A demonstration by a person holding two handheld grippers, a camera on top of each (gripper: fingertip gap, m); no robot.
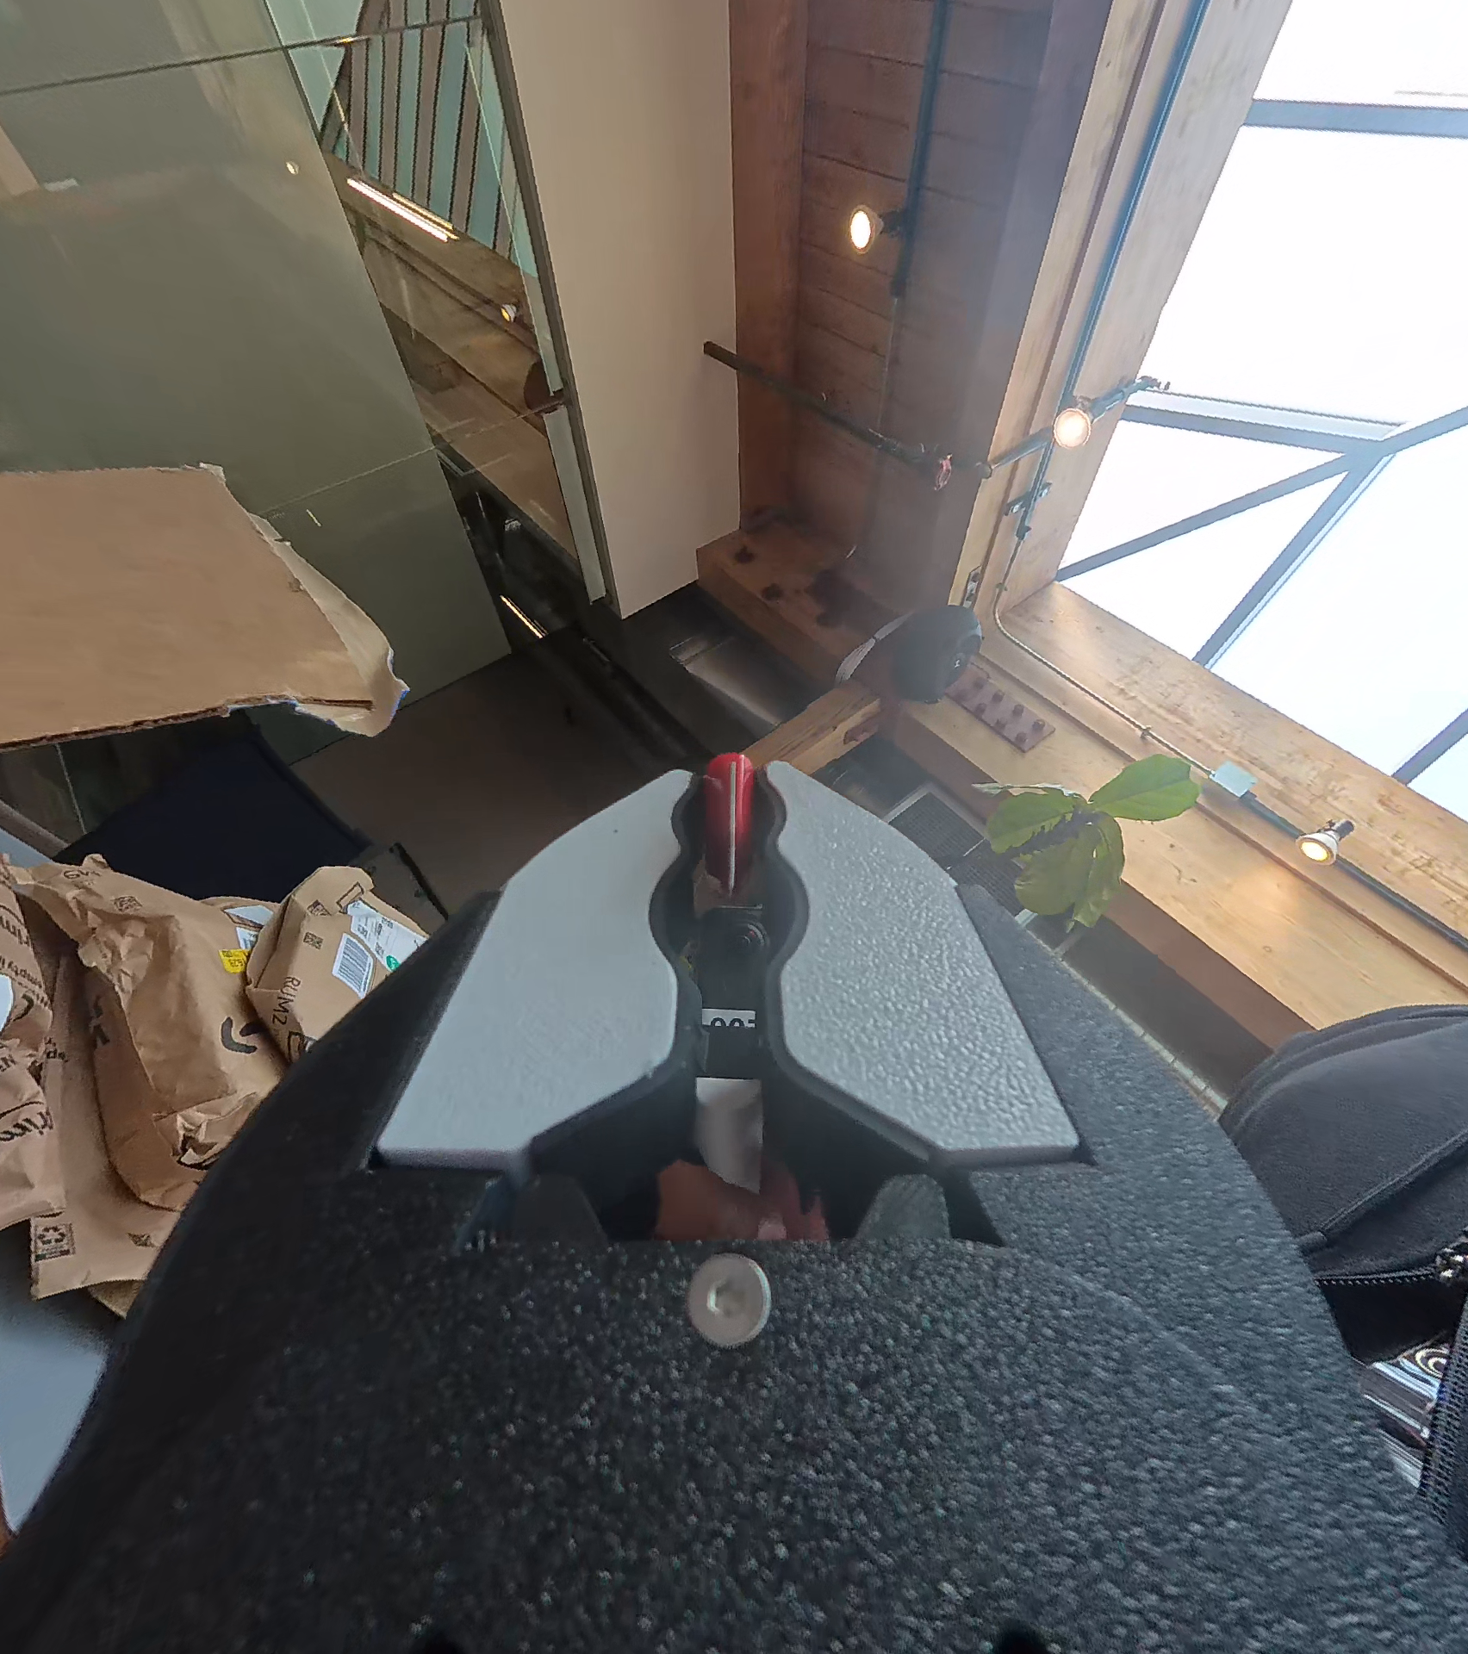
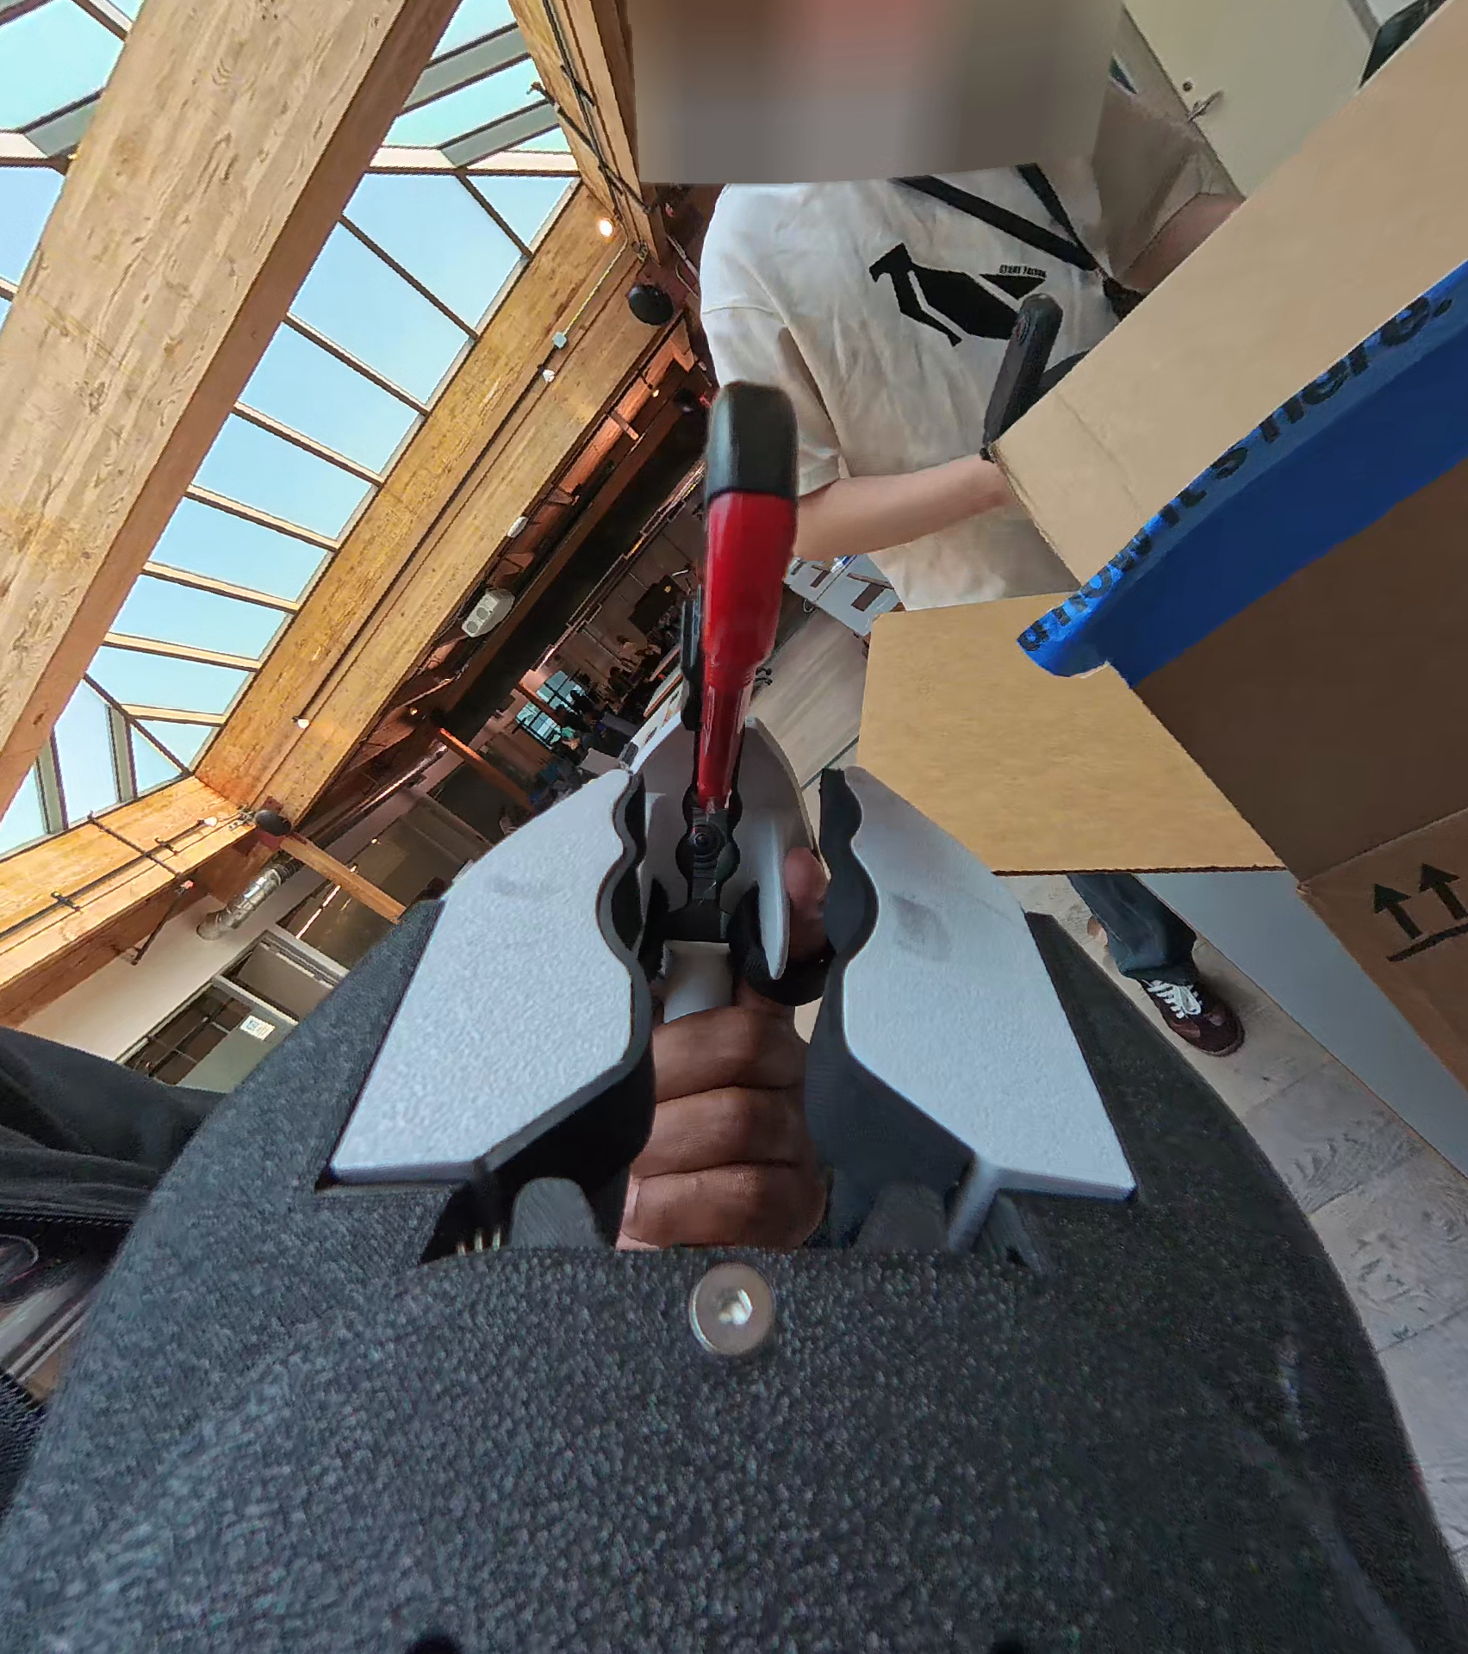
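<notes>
My left gripper (image 1: 730, 779) points up towards the ceiling and is shut on a red-handled tool (image 1: 717, 810), seen end-on between the grey pads. In the right wrist view the same tool (image 2: 744, 573) stands upright, red with a black cap and a black pivot at its base. It is held by the left gripper's grey fingers (image 2: 771, 805), with a hand (image 2: 721, 1119) around the pale handle below. My right gripper (image 2: 730, 777) stands open, its pads on either side of the left gripper and hand. I see no contact.
A large cardboard box (image 2: 1339, 537) with blue tape and an open flap (image 2: 1026, 743) is close on the right. A person in a white T-shirt (image 2: 874, 358) stands behind it. Brown paper mailers (image 1: 158, 1002) and a torn cardboard sheet (image 1: 113, 600) lie left; a black backpack (image 1: 1411, 1163) sits right. The tips of one gripper are about 4 cm away from the tips of the other.
</notes>
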